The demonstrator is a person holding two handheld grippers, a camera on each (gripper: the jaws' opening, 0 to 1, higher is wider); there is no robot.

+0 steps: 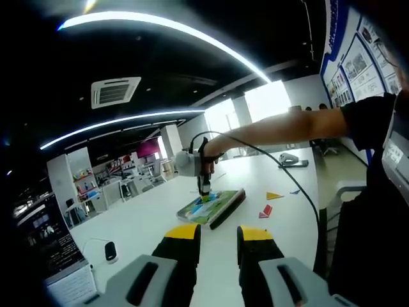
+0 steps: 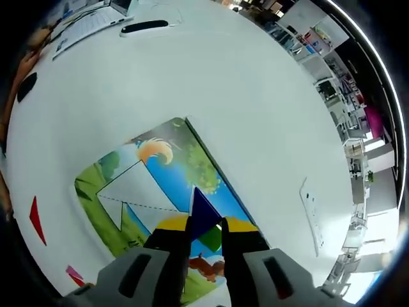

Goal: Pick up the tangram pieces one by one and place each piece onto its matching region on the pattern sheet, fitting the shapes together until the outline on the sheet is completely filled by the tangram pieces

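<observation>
The pattern sheet shows a cartoon landscape with a white outline region marked by dashed lines. My right gripper is shut on a dark blue triangle piece, held just over the sheet's blue part, to the right of the white region. A green patch lies beneath the jaws. In the left gripper view, that same gripper hangs from a person's arm above the sheet. My left gripper stands open and empty, well back from the sheet.
Loose pieces lie on the white table: a yellow triangle, red pieces, a red triangle, and a pink one. A keyboard and black bar sit beyond the sheet. A small black device lies left.
</observation>
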